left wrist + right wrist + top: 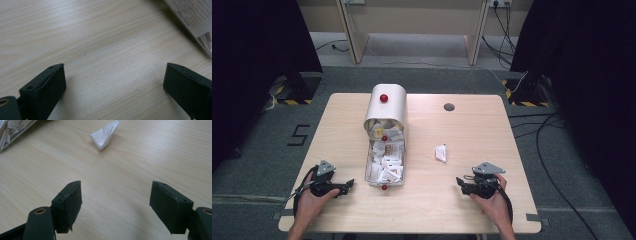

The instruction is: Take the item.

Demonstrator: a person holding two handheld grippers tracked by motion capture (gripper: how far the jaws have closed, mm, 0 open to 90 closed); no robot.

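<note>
A long metal box (368, 172) lies in the middle of the table, heaped with several white paper packets (388, 161). Its rounded silver lid (393, 107) with a red knob covers the far end. One loose white packet (441, 152) lies on the wood to the right of the box, and it shows ahead of the right jaws (103, 135). My left gripper (348, 185) rests near the front edge, left of the box, open and empty (113, 82). My right gripper (460, 183) sits near the front right, open with bare wood between its jaws (116, 200).
The wooden table (472, 130) has a round grey cable hole (449, 107) at the back. A printed packet at the box's edge (192, 17) sits just beyond the left jaws. The box's corner (10, 130) shows far left of the right jaws. Cables run across the floor to the right.
</note>
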